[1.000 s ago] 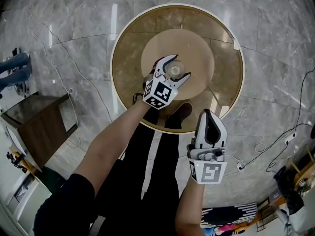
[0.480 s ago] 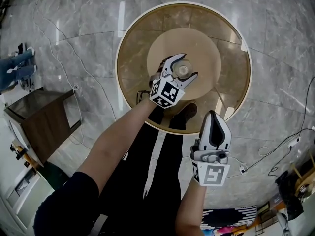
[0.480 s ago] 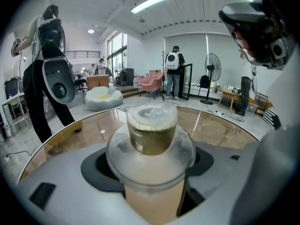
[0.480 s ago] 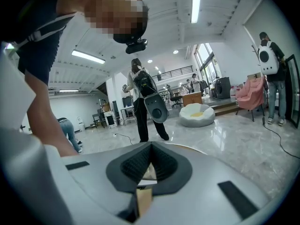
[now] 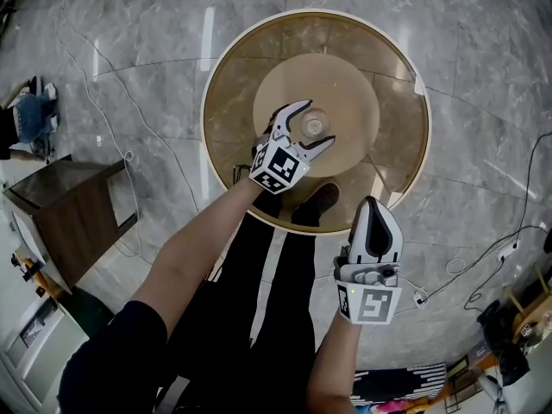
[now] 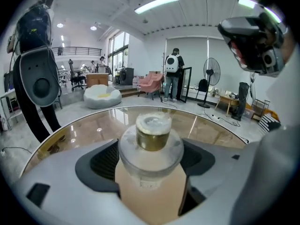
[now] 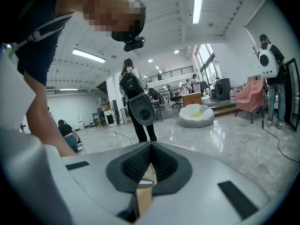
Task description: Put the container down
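Your left gripper (image 5: 316,122) sits just below the centre of the head view, over the middle of the round glass table (image 5: 226,76), and its jaws are spread wide round the container (image 6: 151,136). In the left gripper view that container is a clear jar with a gold neck and a frosted cap, upright and centred in the lower middle of the frame. Its shoulders fill the gap, with a dark pad against each side, so you are pinching it. Its lower part is cut off behind the gripper's own body, so you cannot tell whether its base touches the glass. From the head view it is only a small pale disc between the jaw tips, too small for detail. Your right gripper (image 5: 373,203) is at the lower right of the head view, off the table's edge and above the marble floor (image 5: 483,145), well apart from the container. Its jaws are pressed together, with nothing between them.
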The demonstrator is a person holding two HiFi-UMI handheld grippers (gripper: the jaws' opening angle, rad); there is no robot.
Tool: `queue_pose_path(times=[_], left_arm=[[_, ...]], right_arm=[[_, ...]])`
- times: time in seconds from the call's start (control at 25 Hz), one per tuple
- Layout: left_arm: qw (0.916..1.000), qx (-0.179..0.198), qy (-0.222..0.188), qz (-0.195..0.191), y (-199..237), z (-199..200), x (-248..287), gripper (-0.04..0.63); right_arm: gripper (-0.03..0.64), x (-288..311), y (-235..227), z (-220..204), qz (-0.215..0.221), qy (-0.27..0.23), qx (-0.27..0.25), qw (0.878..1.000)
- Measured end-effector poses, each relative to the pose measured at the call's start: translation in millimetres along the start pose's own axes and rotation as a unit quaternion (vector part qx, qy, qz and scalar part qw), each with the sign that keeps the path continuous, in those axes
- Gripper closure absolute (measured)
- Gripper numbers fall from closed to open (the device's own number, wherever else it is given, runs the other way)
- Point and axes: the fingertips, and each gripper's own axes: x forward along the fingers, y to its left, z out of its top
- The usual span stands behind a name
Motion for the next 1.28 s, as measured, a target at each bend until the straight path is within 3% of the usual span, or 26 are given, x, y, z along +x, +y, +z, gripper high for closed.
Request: queue_pose_path(times=[0.32, 0.6, 0.84, 1.0, 1.16, 1.28], left_arm=[[0.9984, -0.035, -0.043, 0.013, 9, 56, -71, 0.236], [0.9922, -0.074, -0.087, 0.048, 19, 168, -184, 0.236], [0.9901, -0.067, -0.111, 0.054, 3, 261, -271, 0.236], [0.9834, -0.069, -0.145, 0.085, 6, 313, -332, 0.236], [0.9742, -0.072, -0.181, 0.113, 17, 346, -368, 0.236], [0.9757, -0.09, -0.177, 0.092, -7, 341, -385, 0.236]], right_arm=[[0.591, -9, -1, 50, 0.003, -0.008, -0.016, 1.0], [0.591, -31, 27, 143, 0.038, 0.004, -0.057, 0.998], [0.591, -65, 46, 231, 0.059, -0.015, -0.088, 0.994], [0.591, -84, 59, 279, 0.065, -0.042, -0.089, 0.993], [0.591, -82, 64, 300, 0.088, -0.058, -0.11, 0.988], [0.591, -108, 72, 291, 0.079, -0.049, -0.109, 0.99]])
